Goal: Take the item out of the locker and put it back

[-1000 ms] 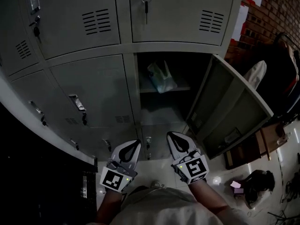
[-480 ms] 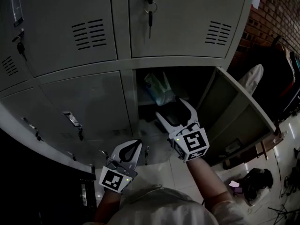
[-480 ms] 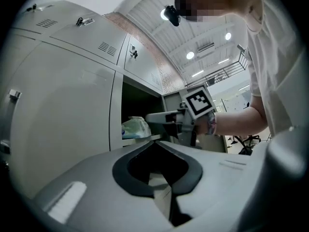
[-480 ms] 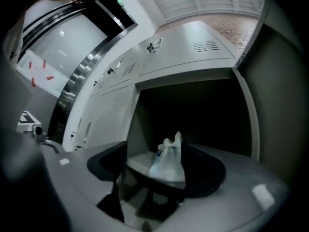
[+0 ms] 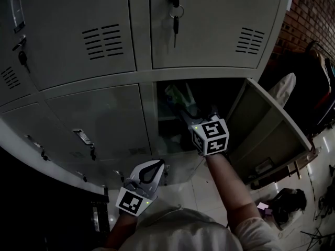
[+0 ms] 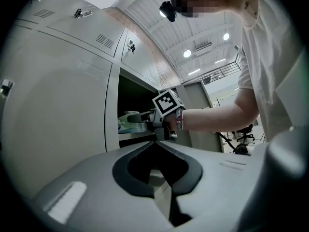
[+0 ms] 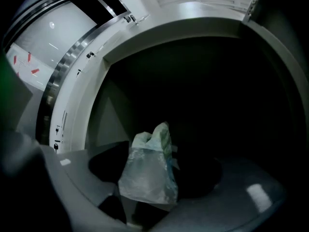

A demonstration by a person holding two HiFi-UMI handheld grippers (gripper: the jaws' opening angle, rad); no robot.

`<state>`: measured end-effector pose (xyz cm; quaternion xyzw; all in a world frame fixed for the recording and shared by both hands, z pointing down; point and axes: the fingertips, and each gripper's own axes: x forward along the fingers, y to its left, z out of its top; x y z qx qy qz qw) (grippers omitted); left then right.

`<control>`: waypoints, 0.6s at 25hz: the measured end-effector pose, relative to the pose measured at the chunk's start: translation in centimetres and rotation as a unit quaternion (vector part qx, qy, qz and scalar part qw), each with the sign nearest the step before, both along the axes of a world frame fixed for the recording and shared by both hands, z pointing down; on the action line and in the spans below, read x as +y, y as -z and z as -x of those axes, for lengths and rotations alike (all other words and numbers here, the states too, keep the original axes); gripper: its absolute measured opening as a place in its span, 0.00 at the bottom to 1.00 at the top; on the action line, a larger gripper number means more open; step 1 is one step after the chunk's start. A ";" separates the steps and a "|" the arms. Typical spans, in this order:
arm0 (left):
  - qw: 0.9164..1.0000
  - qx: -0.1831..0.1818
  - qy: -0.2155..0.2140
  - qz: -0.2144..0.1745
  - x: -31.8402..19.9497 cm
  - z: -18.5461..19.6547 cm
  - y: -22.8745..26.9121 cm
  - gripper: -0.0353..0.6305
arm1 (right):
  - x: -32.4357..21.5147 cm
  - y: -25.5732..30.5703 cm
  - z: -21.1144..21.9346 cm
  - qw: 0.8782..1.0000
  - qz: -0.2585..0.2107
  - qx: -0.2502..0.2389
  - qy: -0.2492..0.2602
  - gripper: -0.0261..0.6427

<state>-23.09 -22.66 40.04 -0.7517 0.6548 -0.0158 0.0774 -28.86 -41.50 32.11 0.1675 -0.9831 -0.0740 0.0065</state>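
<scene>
A pale, crumpled plastic bag (image 5: pixel 175 94) stands on the shelf inside the open locker (image 5: pixel 166 135). My right gripper (image 5: pixel 192 107) reaches into that compartment, jaws opening. In the right gripper view the bag (image 7: pixel 147 173) stands upright between the spread jaws, with dark gaps beside it and no pad pressing on it. The left gripper view shows the right gripper (image 6: pixel 145 117) beside the bag (image 6: pixel 126 122) from the side. My left gripper (image 5: pixel 152 167) hangs low in front of the lockers, shut and holding nothing.
The open locker door (image 5: pixel 261 124) swings out to the right of my right arm. A key (image 5: pixel 174 14) hangs from the closed locker above. Closed grey doors (image 5: pixel 99 119) fill the left. A brick wall (image 5: pixel 309 14) and dark clutter (image 5: pixel 288 203) lie at the right.
My right gripper has risen from beside the left one and pushed into the open locker, its jaws going from shut to wide around the bag. The left gripper has barely moved.
</scene>
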 end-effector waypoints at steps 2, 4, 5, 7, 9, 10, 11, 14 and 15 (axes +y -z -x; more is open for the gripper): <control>1.000 0.003 0.003 0.001 0.1 0.3 0.0 0.02 | -0.2 -0.6 0.0 1.000 0.001 0.016 -0.004 0.26; 1.000 0.005 0.004 0.005 0.2 0.5 -0.3 0.02 | -0.2 -0.8 -0.1 1.000 -0.003 0.024 -0.001 0.08; 1.000 0.006 0.004 0.007 0.2 0.5 -0.5 0.02 | -0.1 -0.7 0.0 1.000 -0.003 0.025 0.005 0.06; 1.000 0.006 0.002 0.010 0.3 0.5 -0.7 0.02 | 0.2 -0.4 -0.2 1.000 -0.007 0.020 0.010 0.05; 1.000 0.006 0.001 0.012 0.6 0.6 -0.8 0.02 | 0.6 0.5 -0.8 1.000 -0.025 0.007 0.004 0.05; 1.000 0.008 0.001 0.013 0.8 0.6 -0.8 0.02 | 1.0 1.2 -1.4 0.999 -0.036 -0.005 -0.001 0.05; 1.000 0.012 0.003 0.013 1.0 0.8 -0.7 0.02 | 1.6 2.0 -2.1 0.999 -0.047 -0.018 -0.005 0.05; 1.000 0.018 0.011 0.006 1.6 1.4 -0.3 0.02 | 4.3 3.3 -4.8 0.996 -0.072 -0.051 -0.012 0.05; 1.000 0.018 0.012 0.004 1.8 1.6 -0.2 0.02 | 5.4 3.2 -5.7 0.995 -0.076 -0.058 -0.012 0.05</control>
